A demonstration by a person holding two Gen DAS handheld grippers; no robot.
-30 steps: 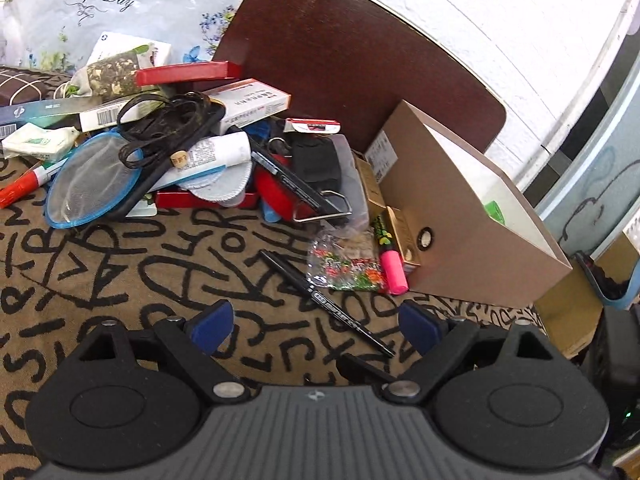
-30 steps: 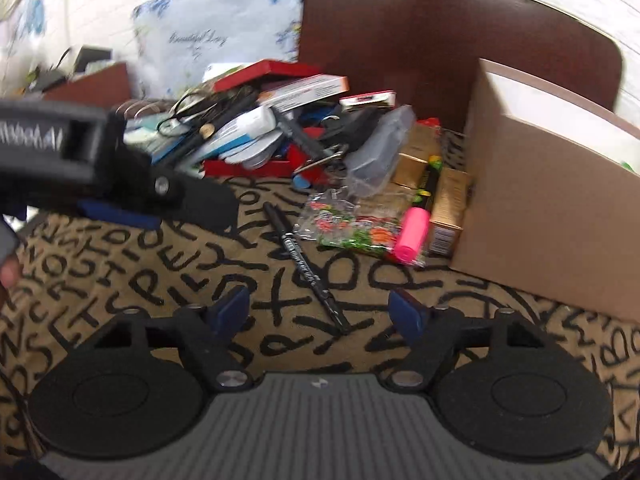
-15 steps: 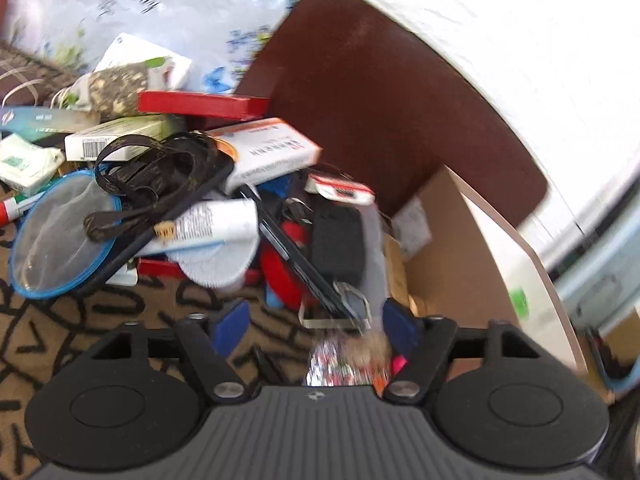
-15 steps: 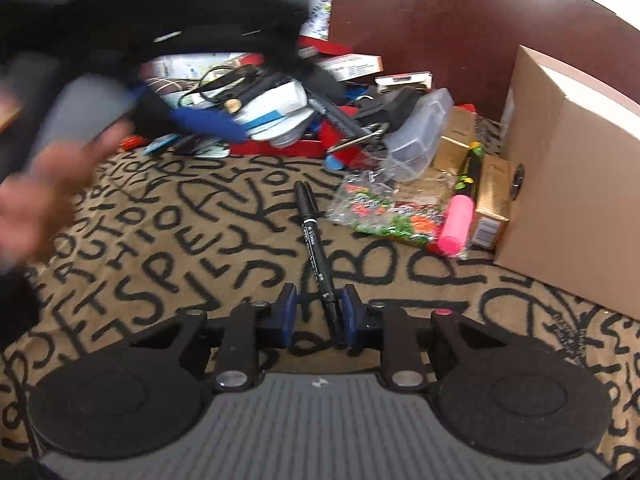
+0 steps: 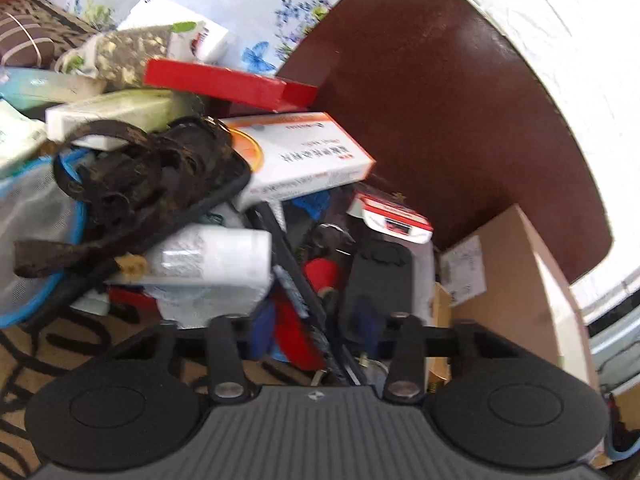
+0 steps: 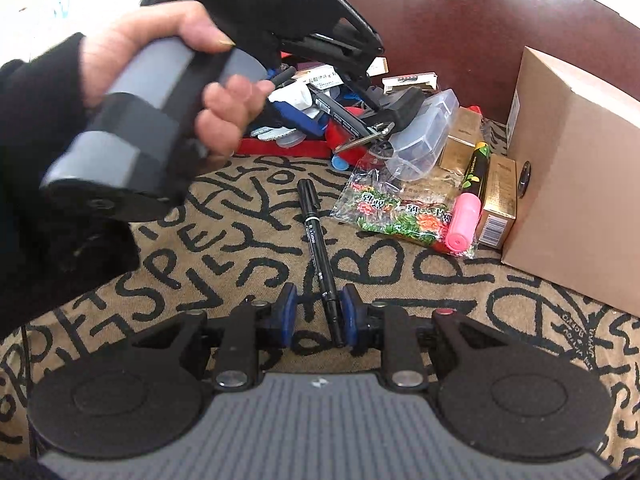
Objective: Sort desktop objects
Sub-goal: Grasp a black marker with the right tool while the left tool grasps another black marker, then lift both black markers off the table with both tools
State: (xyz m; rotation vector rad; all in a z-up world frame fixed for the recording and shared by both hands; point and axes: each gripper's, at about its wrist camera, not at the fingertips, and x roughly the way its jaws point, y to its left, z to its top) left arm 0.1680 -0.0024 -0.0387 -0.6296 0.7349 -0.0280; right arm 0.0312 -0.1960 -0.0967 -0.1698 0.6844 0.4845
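Note:
A black marker pen (image 6: 318, 244) lies on the patterned cloth, pointing away from me. My right gripper (image 6: 316, 314) has its blue pads on either side of the pen's near end, narrowed around it with a small gap on the left. My left gripper (image 5: 316, 334) is pushed into the clutter pile, its fingers around a long black object (image 5: 298, 280) and red items; the fingertips are hidden. The left gripper also shows from outside in the right wrist view (image 6: 332, 46), held in a hand over the pile.
A cardboard box (image 6: 576, 184) stands at the right. A pink highlighter (image 6: 466, 216), a candy bag (image 6: 400, 216) and gold boxes (image 6: 498, 204) lie beside it. The pile holds a white medicine box (image 5: 308, 156), a red box (image 5: 224, 84), a white tube (image 5: 212, 258) and black straps (image 5: 132, 176).
My left gripper moved forward and down into the pile. My right gripper closed in from wide open and now flanks the marker's near end.

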